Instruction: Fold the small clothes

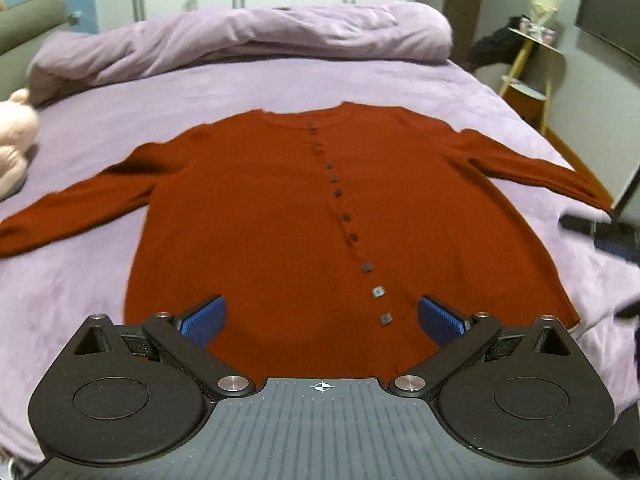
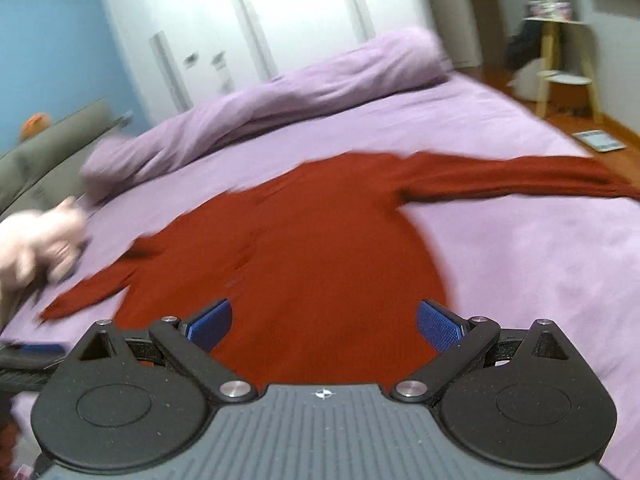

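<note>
A rust-red buttoned cardigan (image 1: 280, 208) lies flat, front up, on the lilac bed, both sleeves spread out to the sides. A row of dark buttons (image 1: 340, 208) runs down its middle. My left gripper (image 1: 322, 316) is open and empty, above the hem near the lowest buttons. My right gripper (image 2: 324, 322) is open and empty, above the cardigan's (image 2: 320, 248) lower edge. The right sleeve (image 2: 520, 176) stretches toward the bed's right edge. The right wrist view is blurred. The right gripper shows dimly at the right edge of the left wrist view (image 1: 600, 234).
A rolled lilac duvet (image 1: 240, 40) lies along the far side of the bed (image 1: 100, 128). A pink plush toy (image 1: 12, 140) sits at the left. A wooden shelf stand (image 1: 528, 60) stands beyond the bed's right edge. White wardrobe doors (image 2: 260, 20) are behind.
</note>
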